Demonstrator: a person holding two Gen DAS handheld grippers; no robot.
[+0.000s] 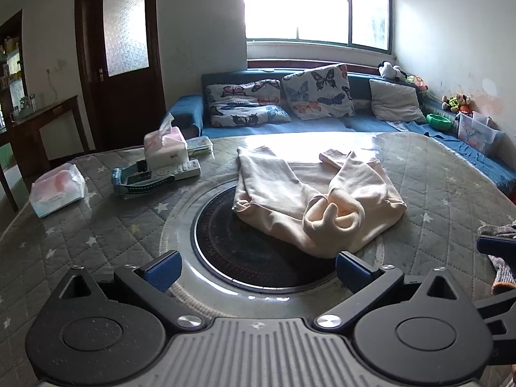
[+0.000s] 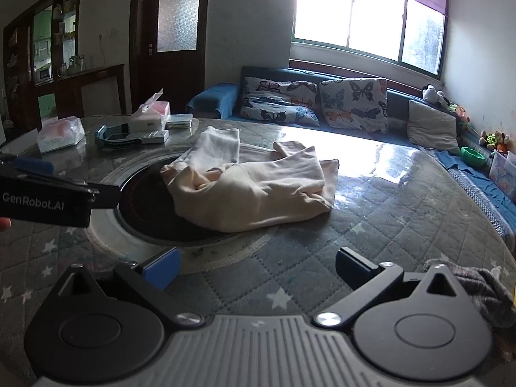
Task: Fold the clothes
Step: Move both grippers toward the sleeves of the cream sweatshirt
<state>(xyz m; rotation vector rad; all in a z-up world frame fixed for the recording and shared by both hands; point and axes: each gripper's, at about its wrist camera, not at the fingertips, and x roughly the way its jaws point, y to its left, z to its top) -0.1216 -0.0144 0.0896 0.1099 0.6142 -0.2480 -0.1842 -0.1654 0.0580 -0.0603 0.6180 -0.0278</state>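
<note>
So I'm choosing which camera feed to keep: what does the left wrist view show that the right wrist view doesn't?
Only the left wrist view shows the garment's rolled collar facing the camera, and the right gripper's blue pad at its right edge.

Only the right wrist view shows the left gripper's black "GenRobot.AI" body from the side, and the kitchen shelves.

Both show the cream sweatshirt half-folded with sleeves crossed on the quilted grey round table, tissue packs, and open, empty grippers: left gripper, right gripper.
</note>
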